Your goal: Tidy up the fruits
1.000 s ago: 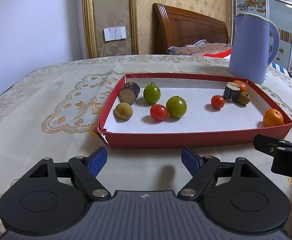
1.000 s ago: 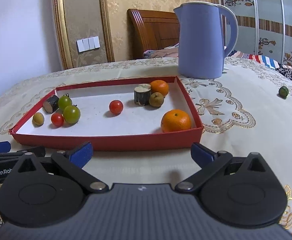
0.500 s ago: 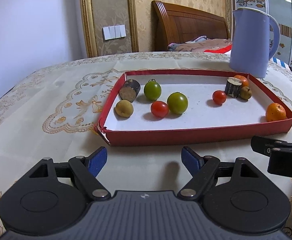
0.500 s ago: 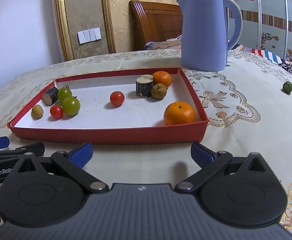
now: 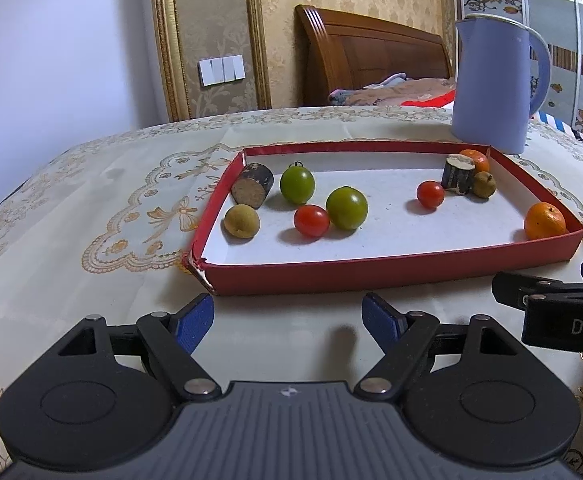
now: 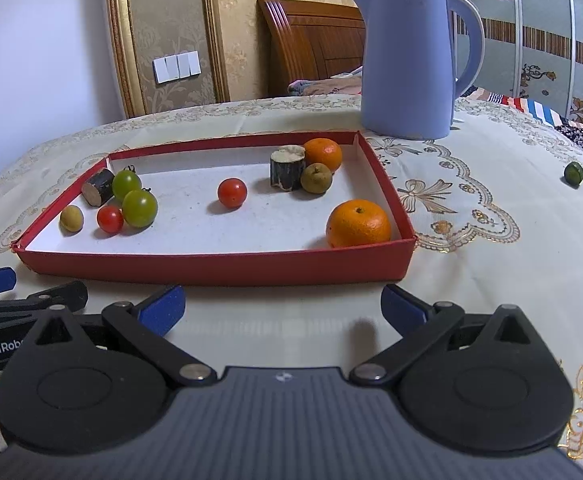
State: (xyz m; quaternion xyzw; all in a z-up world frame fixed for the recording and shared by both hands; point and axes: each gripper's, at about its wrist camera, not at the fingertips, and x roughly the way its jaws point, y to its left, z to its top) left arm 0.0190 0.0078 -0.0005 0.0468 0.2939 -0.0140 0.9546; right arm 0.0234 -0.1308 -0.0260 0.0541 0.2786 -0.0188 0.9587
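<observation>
A red tray (image 5: pixel 391 270) (image 6: pixel 211 268) with a white floor holds several fruits: two green tomatoes (image 5: pixel 346 208), two red tomatoes (image 5: pixel 311 221), two oranges (image 6: pixel 358 223), two small yellow-brown fruits (image 5: pixel 242 221) and two dark cane stubs (image 6: pixel 287 168). A small green fruit (image 6: pixel 573 173) lies alone on the tablecloth far right of the tray. My left gripper (image 5: pixel 289 318) is open and empty, just in front of the tray's near wall. My right gripper (image 6: pixel 283 306) is open and empty, also in front of the tray.
A tall blue kettle (image 6: pixel 411 60) stands behind the tray's right rear corner. The table has a cream embroidered cloth (image 5: pixel 91 200). A wooden headboard (image 5: pixel 371 56) and a wall stand behind the table.
Both grippers have pulled back and risen a little from the tray, staying open. The fruits have not moved.
</observation>
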